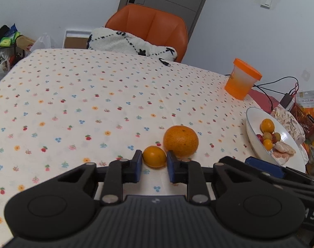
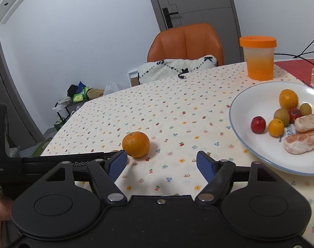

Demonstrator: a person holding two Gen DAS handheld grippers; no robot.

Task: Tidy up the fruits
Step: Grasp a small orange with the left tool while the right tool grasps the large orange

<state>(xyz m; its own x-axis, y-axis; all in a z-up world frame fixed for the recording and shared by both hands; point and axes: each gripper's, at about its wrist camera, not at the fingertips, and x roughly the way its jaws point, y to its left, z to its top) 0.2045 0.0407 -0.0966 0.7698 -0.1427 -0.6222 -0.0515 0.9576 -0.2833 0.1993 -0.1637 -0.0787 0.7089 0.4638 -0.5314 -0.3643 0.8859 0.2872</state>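
Observation:
My left gripper (image 1: 154,162) is shut on a small orange fruit (image 1: 154,156), held between its blue pads low over the table. A larger mandarin (image 1: 180,141) lies on the tablecloth just beyond it and also shows in the right wrist view (image 2: 136,144). My right gripper (image 2: 162,163) is open and empty above the cloth, right of the mandarin. A white plate (image 2: 241,111) at the right holds several small fruits and peeled citrus pieces (image 2: 301,140); it also shows in the left wrist view (image 1: 252,124).
An orange-lidded jar (image 2: 258,59) stands behind the plate. An orange chair (image 2: 185,41) with a white blanket (image 2: 175,67) is at the table's far edge. Cables, a basket and packets (image 1: 297,103) crowd the far right. The table (image 1: 74,95) has a flower-patterned cloth.

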